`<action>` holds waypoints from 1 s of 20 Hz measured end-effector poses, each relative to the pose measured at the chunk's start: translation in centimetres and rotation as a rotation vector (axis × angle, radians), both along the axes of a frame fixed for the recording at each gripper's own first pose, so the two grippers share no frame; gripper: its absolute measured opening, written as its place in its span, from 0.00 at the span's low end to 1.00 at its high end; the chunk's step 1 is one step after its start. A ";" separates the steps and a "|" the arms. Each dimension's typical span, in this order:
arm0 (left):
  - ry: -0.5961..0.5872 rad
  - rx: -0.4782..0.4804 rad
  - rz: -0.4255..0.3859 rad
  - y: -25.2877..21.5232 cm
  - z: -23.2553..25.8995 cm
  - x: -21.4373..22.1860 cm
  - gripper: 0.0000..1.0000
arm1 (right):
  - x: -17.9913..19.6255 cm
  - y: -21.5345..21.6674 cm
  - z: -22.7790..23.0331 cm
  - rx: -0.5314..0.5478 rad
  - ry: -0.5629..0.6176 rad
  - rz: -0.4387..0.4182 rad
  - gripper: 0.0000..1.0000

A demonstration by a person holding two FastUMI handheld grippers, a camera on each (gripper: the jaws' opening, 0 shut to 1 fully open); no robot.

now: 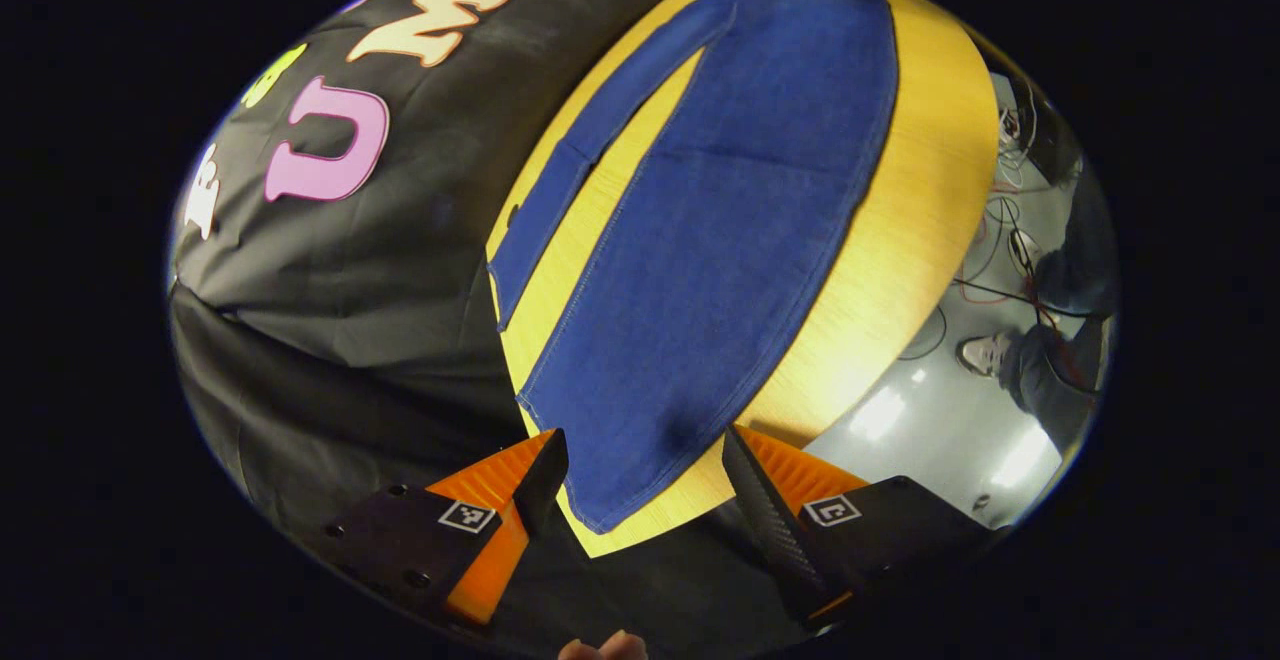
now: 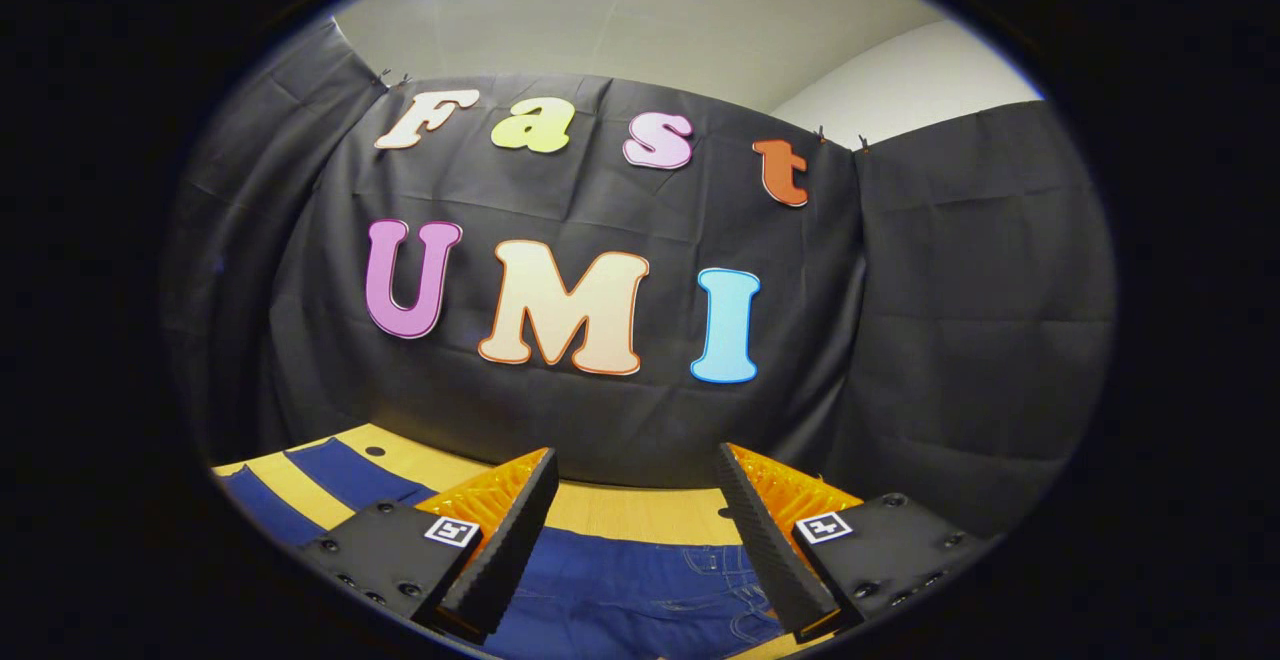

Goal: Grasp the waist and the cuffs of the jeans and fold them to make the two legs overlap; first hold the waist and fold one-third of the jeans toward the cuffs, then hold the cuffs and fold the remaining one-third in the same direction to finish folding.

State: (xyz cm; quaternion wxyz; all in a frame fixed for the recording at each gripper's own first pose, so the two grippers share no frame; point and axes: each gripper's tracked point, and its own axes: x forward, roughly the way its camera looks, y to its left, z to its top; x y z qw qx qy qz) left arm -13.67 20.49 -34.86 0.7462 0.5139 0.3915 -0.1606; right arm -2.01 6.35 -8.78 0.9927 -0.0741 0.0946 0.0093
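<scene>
Blue jeans [image 1: 720,240] lie flat on the yellow wooden table [image 1: 920,200], the two legs spread apart with a wedge of table between them. In the left gripper view the near leg's cuff [image 1: 625,500] reaches the table's edge, right between my open left gripper's [image 1: 640,460] fingers, which hang above it. In the right gripper view the waist end of the jeans [image 2: 640,590] with its pockets lies below my open right gripper [image 2: 635,480], nothing between its fingers; the two legs [image 2: 340,475] run off to the left.
Black cloth walls [image 2: 950,340] close in the table's far side and ends. Beyond the table's open side a grey floor [image 1: 950,420] carries cables, and a person's legs and shoe [image 1: 985,352] stand there. A fingertip [image 1: 600,648] shows at the bottom edge.
</scene>
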 end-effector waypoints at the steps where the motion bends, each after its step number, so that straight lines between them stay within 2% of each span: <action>1: 0.009 0.009 -0.006 0.0 -0.4 0.0 0.96 | 0.0 -0.1 -0.1 -0.003 0.001 -0.004 1.00; 4: 0.019 0.025 -0.025 -0.2 -1.2 0.4 0.96 | -0.2 -0.4 -0.5 -0.006 0.009 -0.015 0.98; 5: 0.017 0.038 -0.042 -0.3 -1.4 0.7 1.00 | -0.2 -0.6 -0.5 -0.006 0.008 -0.021 1.00; 6: 0.018 0.048 -0.055 -0.4 -1.6 0.8 0.94 | -0.3 -0.7 -0.6 -0.005 0.010 -0.027 1.00; 8: 0.009 0.072 -0.090 -0.7 -1.7 1.8 0.90 | -0.5 -1.1 -0.9 -0.006 0.022 -0.036 1.00; 11: 0.030 0.072 -0.130 -0.7 -2.7 2.1 0.89 | -0.8 -2.1 -0.7 -0.025 0.017 -0.053 0.99; 12: 0.056 0.061 -0.128 -1.0 -3.4 1.4 0.79 | -0.9 -2.5 -0.6 -0.030 0.015 -0.059 0.99; 15: 0.089 0.091 -0.145 -1.1 -4.3 0.6 0.28 | -1.3 -3.9 -0.8 -0.046 0.017 -0.082 1.00; 16: 0.095 0.085 -0.126 -1.0 -4.5 0.5 0.14 | -1.3 -4.4 -0.9 -0.052 0.019 -0.088 1.00; 18: 0.089 0.084 -0.102 -1.1 -4.5 0.8 0.00 | -1.5 -5.4 -1.8 -0.076 0.034 -0.090 1.00; 20: 0.092 0.084 -0.085 -1.3 -4.4 1.0 0.00 | -1.6 -6.6 -2.6 -0.124 0.049 -0.076 0.99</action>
